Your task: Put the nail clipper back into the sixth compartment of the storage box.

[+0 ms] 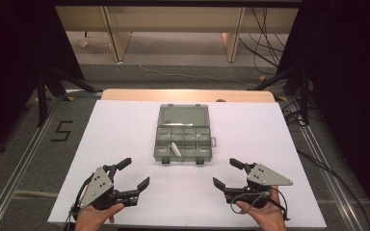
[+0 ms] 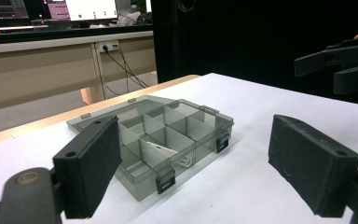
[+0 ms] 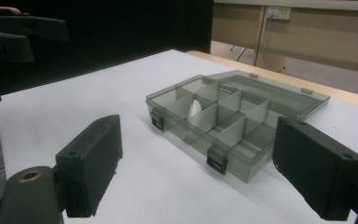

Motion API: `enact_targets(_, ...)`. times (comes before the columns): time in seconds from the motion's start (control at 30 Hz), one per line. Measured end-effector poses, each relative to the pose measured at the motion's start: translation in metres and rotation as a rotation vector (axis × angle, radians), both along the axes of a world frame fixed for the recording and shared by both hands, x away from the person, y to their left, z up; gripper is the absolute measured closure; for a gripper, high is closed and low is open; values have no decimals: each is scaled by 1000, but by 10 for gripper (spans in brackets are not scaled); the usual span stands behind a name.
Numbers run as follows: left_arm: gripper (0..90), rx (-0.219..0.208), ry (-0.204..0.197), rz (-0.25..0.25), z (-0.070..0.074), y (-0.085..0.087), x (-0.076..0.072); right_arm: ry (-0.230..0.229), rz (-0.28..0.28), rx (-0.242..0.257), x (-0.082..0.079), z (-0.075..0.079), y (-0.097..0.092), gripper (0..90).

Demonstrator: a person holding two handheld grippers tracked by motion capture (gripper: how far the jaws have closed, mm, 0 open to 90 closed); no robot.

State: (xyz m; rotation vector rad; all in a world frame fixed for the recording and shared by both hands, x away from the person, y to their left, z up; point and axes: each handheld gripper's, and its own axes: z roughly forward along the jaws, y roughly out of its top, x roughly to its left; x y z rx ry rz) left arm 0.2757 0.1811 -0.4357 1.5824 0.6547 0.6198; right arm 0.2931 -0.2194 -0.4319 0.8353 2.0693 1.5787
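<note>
my left gripper [image 1: 134,174] and right gripper [image 1: 224,173] sit released, jaws spread, low in the frame; the open compartment box [image 1: 182,134] lies centre, holding a white piece [image 1: 176,149].

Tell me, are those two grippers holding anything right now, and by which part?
Nothing is held. The left gripper and right gripper both stand open, apart from the compartment box on the table.

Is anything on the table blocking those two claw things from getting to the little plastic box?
Nothing visible: bare white table lies between the open box and both the left gripper and right gripper.
</note>
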Motion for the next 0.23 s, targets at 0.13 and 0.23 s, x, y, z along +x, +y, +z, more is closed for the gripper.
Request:
enact_targets(0.13, 164, -1, 0, 1, 0, 0, 0, -3, -11, 5, 1, 0, -1, 169)
enact_targets(0.23, 164, -4, 4, 0, 0, 0, 0, -5, -9, 4, 1, 0, -1, 169)
